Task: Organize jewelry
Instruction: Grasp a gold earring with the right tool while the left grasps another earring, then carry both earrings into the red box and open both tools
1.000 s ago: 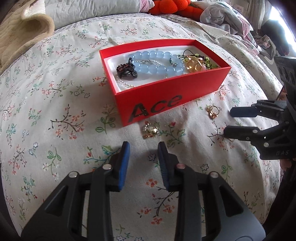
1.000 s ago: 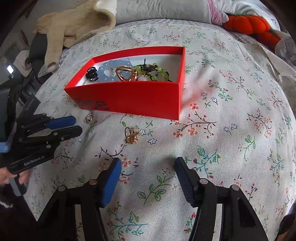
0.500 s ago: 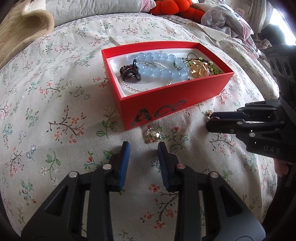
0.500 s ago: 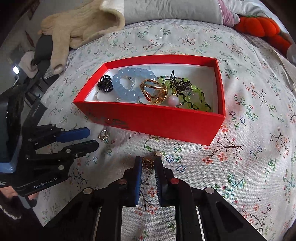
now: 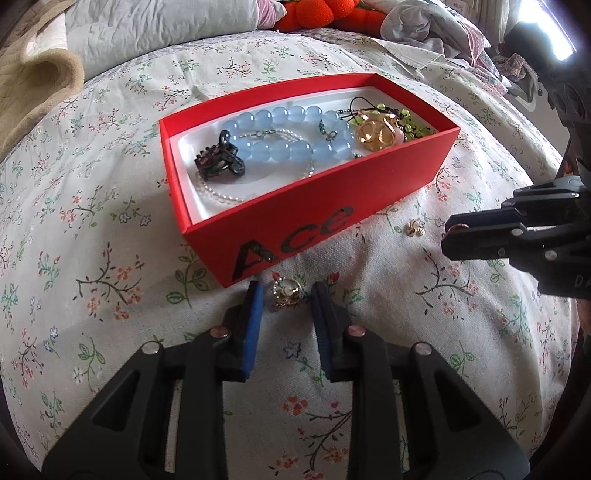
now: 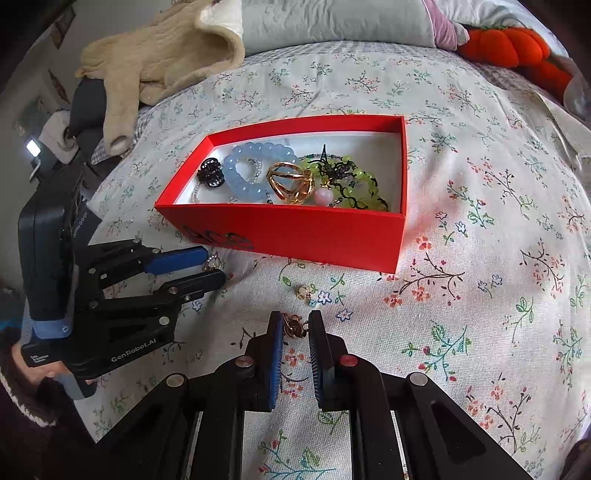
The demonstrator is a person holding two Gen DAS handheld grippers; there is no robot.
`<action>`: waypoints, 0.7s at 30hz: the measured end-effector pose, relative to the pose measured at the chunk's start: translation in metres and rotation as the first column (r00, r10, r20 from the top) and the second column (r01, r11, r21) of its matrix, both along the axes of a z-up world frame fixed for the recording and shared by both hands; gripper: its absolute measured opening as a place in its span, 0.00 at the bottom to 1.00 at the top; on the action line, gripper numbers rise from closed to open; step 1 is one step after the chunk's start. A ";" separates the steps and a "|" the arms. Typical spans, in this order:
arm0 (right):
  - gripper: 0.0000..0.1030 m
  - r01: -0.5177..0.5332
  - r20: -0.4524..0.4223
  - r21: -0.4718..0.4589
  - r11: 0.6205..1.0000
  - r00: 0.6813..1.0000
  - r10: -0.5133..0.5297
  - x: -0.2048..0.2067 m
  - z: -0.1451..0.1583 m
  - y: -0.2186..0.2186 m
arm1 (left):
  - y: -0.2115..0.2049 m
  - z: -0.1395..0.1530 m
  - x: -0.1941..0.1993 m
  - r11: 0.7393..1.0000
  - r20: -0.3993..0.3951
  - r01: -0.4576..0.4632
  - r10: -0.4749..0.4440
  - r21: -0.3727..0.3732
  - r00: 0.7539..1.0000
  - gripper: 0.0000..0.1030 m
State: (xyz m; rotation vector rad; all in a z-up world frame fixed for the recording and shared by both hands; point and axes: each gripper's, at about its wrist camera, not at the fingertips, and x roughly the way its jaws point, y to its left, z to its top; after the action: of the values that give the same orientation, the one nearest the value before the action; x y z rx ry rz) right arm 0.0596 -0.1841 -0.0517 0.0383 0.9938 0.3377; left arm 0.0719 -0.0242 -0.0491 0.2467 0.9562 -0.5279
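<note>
A red box (image 5: 332, 210) (image 6: 295, 232) on the flowered bedspread holds blue beads (image 5: 291, 144), a black hair clip (image 5: 219, 162), a gold ring (image 6: 290, 182) and green beads (image 6: 354, 184). My left gripper (image 5: 286, 295) is open, its jaws on either side of a gold ring with a pearl (image 5: 287, 293) lying in front of the box. My right gripper (image 6: 294, 326) is shut on a gold ring (image 6: 294, 328) just above the bedspread. A small gold piece (image 6: 303, 291) (image 5: 414, 228) lies loose on the bedspread near it.
A beige blanket (image 6: 159, 55) and a grey pillow (image 6: 332, 22) lie at the far end of the bed. An orange plush toy (image 6: 517, 44) sits at the back right. Crumpled clothes (image 5: 436, 29) are piled beyond the box.
My right gripper closed on the gold ring and drew back, leaving a small gold piece behind. My left gripper moved forward until its jaws straddle the pearl ring.
</note>
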 end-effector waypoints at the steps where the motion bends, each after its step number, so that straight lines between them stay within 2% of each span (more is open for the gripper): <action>1: 0.13 0.004 0.003 0.001 1.000 1.000 -0.004 0.000 0.001 -0.002 | -0.001 0.000 -0.001 1.000 0.002 0.005 -0.005 0.001 1.000 0.19; 6: 0.13 0.015 0.012 0.005 1.000 1.000 -0.015 -0.002 0.004 -0.007 | -0.004 0.001 -0.003 1.000 0.016 0.008 -0.009 0.021 1.000 0.19; 21: 0.13 0.015 0.059 0.018 1.000 0.998 -0.016 -0.011 0.022 -0.011 | -0.002 0.029 -0.018 1.000 0.063 0.009 -0.008 -0.003 0.998 0.19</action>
State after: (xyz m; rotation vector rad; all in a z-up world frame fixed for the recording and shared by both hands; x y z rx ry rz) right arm 0.0490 -0.1949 -0.0297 0.0509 0.9312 0.3318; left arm 0.0540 -0.0257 -0.0205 0.2628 0.8935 -0.5268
